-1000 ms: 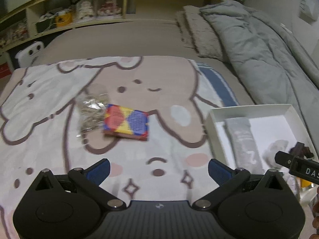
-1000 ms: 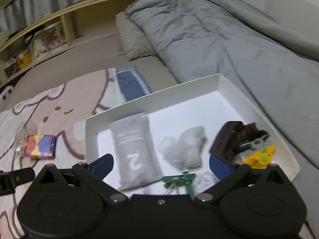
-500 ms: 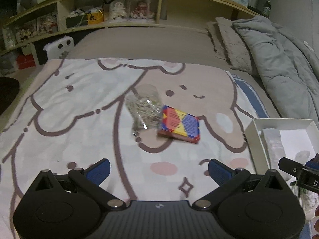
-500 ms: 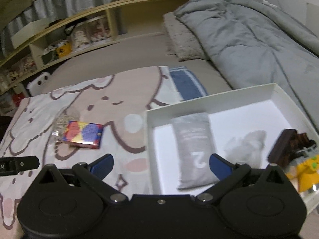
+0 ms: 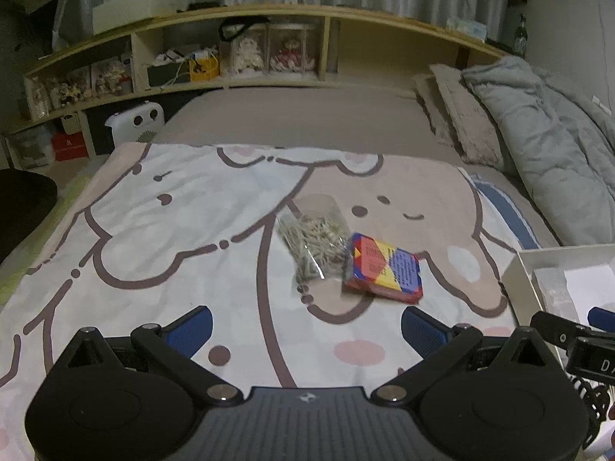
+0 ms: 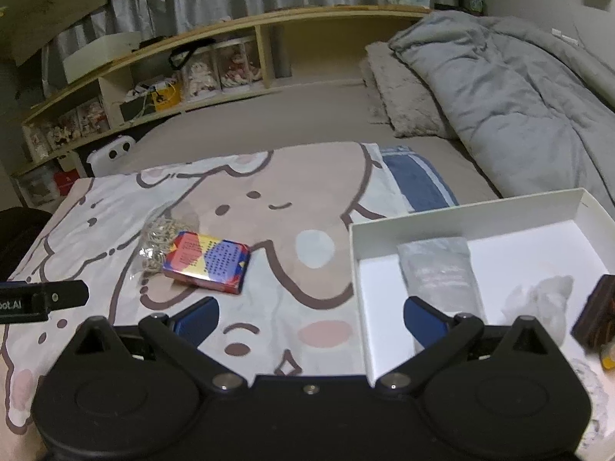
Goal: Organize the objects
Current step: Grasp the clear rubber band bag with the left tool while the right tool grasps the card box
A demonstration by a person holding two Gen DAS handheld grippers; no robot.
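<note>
A colourful flat box (image 5: 384,267) lies on the cartoon blanket (image 5: 173,230), touching a clear bag of small pale sticks (image 5: 313,240) on its left. Both also show in the right wrist view: the box (image 6: 207,262) and the bag (image 6: 159,236). A white tray (image 6: 461,215) sits at the right and holds a grey pouch (image 6: 438,272), a whitish crumpled item (image 6: 538,296) and a dark brown object (image 6: 595,313). My left gripper (image 5: 306,328) is open and empty, short of the box. My right gripper (image 6: 310,317) is open and empty, at the tray's left wall.
A grey duvet (image 6: 507,96) and a pillow (image 6: 403,96) lie at the right. A wooden shelf unit (image 5: 269,53) with toys and boxes runs along the back. A white device (image 5: 134,125) stands beyond the bed's far left edge.
Both grippers have swung left and pulled back. The box and bag now sit nearer the middle of both views, and the tray has slid to the right. Both jaws stay open.
</note>
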